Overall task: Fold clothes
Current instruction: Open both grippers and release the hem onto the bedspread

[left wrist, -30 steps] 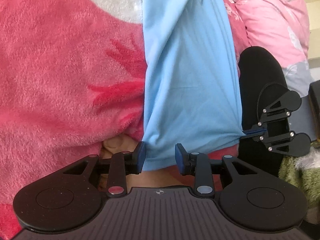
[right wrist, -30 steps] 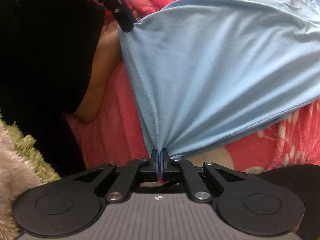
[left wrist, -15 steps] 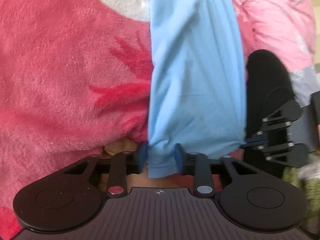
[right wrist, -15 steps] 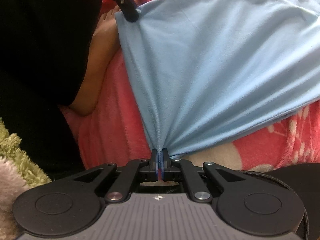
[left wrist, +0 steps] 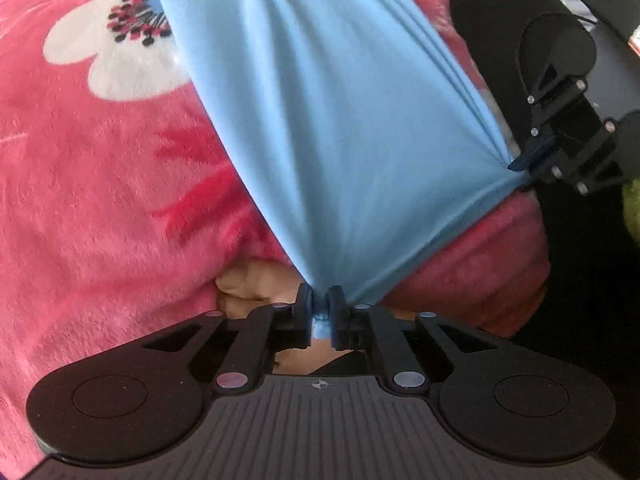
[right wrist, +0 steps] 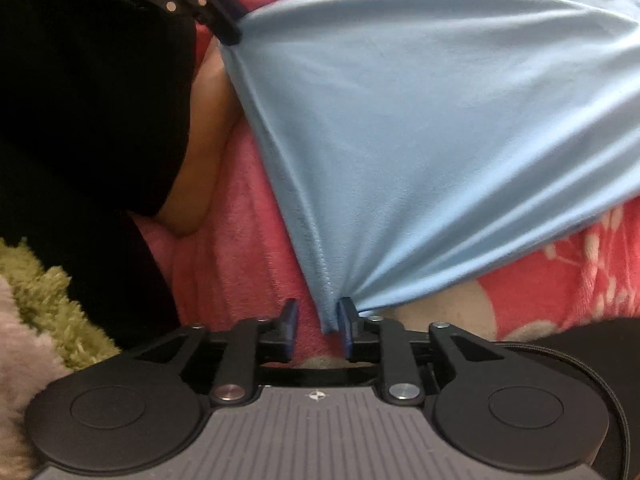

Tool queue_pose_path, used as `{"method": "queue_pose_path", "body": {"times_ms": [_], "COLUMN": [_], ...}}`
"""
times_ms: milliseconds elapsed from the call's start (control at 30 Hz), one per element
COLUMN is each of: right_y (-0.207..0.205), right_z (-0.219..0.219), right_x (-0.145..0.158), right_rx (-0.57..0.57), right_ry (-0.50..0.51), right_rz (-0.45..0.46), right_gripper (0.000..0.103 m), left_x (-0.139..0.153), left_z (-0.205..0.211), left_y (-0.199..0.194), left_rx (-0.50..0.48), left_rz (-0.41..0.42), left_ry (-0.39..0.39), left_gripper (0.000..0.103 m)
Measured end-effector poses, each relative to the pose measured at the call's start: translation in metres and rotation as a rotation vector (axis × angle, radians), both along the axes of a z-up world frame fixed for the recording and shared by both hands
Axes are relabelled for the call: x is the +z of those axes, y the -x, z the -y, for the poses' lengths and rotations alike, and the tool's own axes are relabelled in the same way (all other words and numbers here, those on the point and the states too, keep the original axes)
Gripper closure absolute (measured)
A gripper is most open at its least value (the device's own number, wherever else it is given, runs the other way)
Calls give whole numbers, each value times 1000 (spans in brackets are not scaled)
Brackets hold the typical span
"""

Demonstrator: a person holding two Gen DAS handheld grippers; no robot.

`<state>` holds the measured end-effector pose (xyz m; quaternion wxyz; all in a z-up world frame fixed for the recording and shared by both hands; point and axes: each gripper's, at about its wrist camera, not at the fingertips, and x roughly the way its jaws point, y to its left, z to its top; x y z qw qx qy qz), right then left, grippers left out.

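Garment: light-blue soft knit garment (left wrist: 340, 120) stretched over pink floral fleece blanket (left wrist: 100, 200).
Left gripper (left wrist: 319, 312): clamped on its 6 o'clock corner.
Right gripper (right wrist: 318, 326): jaws just parted, corner loose between.
Progress: early; no finished fold visible.

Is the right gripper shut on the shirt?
No, open: right gripper has just been opening; the shirt corner hangs between its parted fingers.
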<state>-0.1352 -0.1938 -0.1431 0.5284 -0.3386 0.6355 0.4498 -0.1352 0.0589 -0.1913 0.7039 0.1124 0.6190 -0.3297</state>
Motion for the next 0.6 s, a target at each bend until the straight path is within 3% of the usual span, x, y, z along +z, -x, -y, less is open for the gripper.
{"method": "queue_pose_path", "body": {"times_ms": [167, 400, 467, 600], "right_y": [-15, -34, -35, -29], "right_z": [21, 29, 22, 12], "right_x": [16, 50, 42, 8], "right_rx": [-117, -230, -239, -234], "right_ry": [-15, -151, -147, -68], "right_rz": [-72, -30, -14, -40], "right_gripper": [71, 75, 83, 84], "left_x": [11, 24, 27, 19], "left_z": [-31, -52, -49, -28], "left_y": [-5, -13, -13, -16], "left_rx": [77, 115, 114, 53], "left_rz": [-33, 4, 18, 8], "left_ry": [51, 48, 75, 113], "left_gripper": [74, 73, 73, 73]}}
